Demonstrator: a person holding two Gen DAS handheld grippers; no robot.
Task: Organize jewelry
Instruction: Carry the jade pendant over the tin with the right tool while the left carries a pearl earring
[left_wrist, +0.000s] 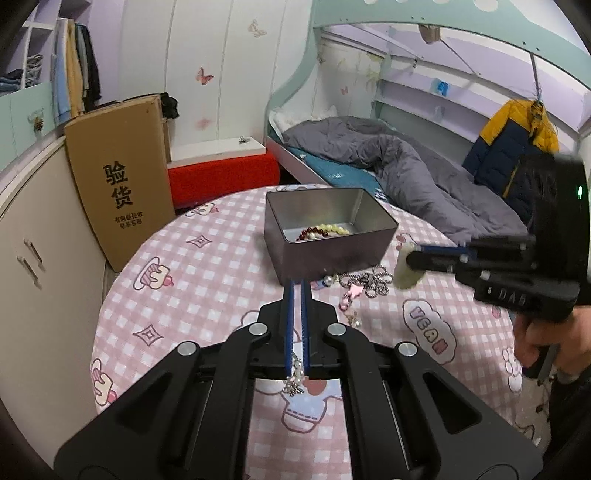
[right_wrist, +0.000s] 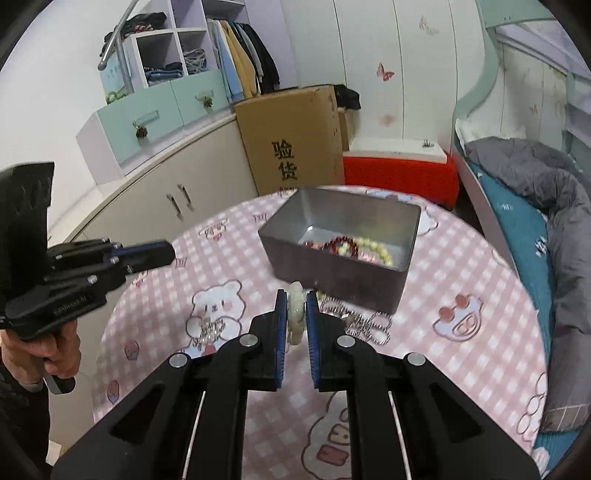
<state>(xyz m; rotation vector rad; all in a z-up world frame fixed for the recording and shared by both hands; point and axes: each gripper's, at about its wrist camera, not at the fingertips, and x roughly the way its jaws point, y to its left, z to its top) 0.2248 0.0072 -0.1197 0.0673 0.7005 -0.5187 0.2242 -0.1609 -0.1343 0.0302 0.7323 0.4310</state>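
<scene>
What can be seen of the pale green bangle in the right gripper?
The pale green bangle is a smooth, thick ring, jade-like and slightly translucent, with a milky cream-green colour. It stands on edge, clamped between the blue-padded jaws of the right gripper, which press on its two flat sides. It is held above the pink checked tablecloth, just short of the metal tin's near wall, above the loose silver chains. The left wrist view shows it blurred.

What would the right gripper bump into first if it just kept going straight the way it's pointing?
Most likely the near wall of the metal tin. The right gripper, shut on a pale jade bangle, points straight at it. Chain jewelry lies just right of that line. Depth is hard to judge.
</scene>
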